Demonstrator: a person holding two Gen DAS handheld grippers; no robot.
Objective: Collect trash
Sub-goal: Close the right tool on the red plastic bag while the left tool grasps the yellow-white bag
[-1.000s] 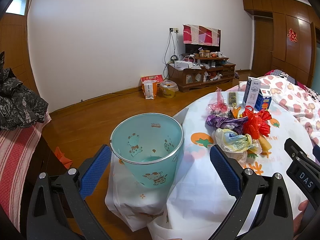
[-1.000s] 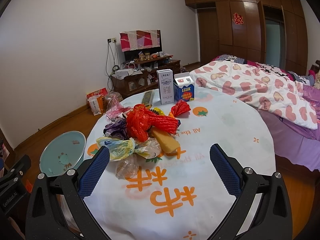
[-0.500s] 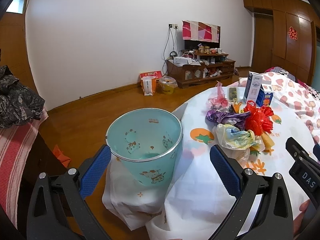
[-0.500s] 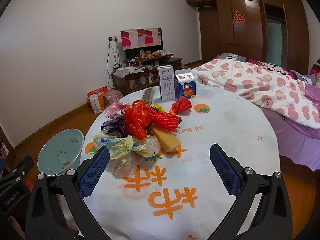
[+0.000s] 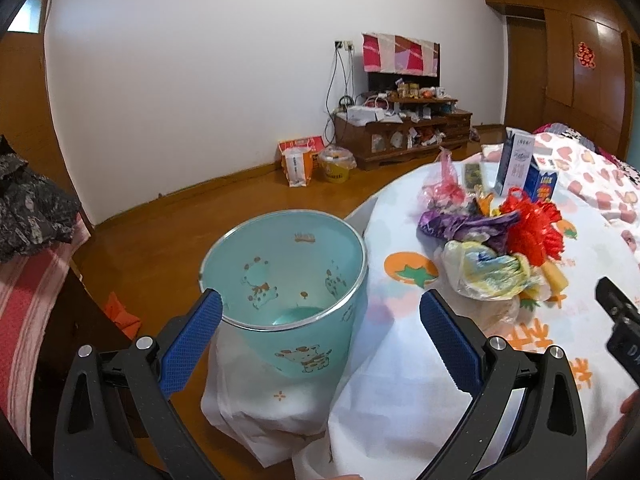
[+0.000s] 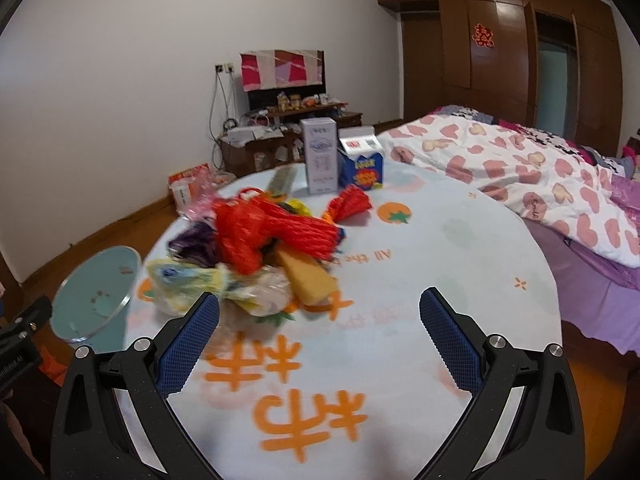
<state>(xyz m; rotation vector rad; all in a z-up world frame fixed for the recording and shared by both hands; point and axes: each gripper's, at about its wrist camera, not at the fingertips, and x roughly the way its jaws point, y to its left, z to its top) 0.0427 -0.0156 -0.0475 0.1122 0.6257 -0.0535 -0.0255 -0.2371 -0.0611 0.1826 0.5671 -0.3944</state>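
The right wrist view is blurred, so print on the cloth and the trash wrappers cannot be read there. The bin's (image 5: 288, 280) base is hidden behind the draped tablecloth (image 5: 400, 380) in the left wrist view, and only its rim and inside show in the right wrist view, at the table's left edge. Inside the bin only the bare teal floor and cartoon prints on the wall show.

The trash pile (image 6: 256, 256) lies on the left half of the tabletop: a red net bag (image 6: 272, 236), a purple wrapper (image 5: 460, 226), a crumpled yellow-and-blue bag (image 5: 492, 276), a yellow block (image 6: 308, 280) and a pink bag (image 5: 444, 188) at the far edge. What lies under the pile cannot be made out. Two cartons (image 6: 340, 164) stand upright near the table's far edge.

The left gripper (image 5: 320, 324) hangs with fingers wide apart, one blue pad in front of the bin's near rim; it holds nothing. The right gripper (image 6: 318, 320) is likewise spread, empty, above the tabletop's near edge, just short of the pile.
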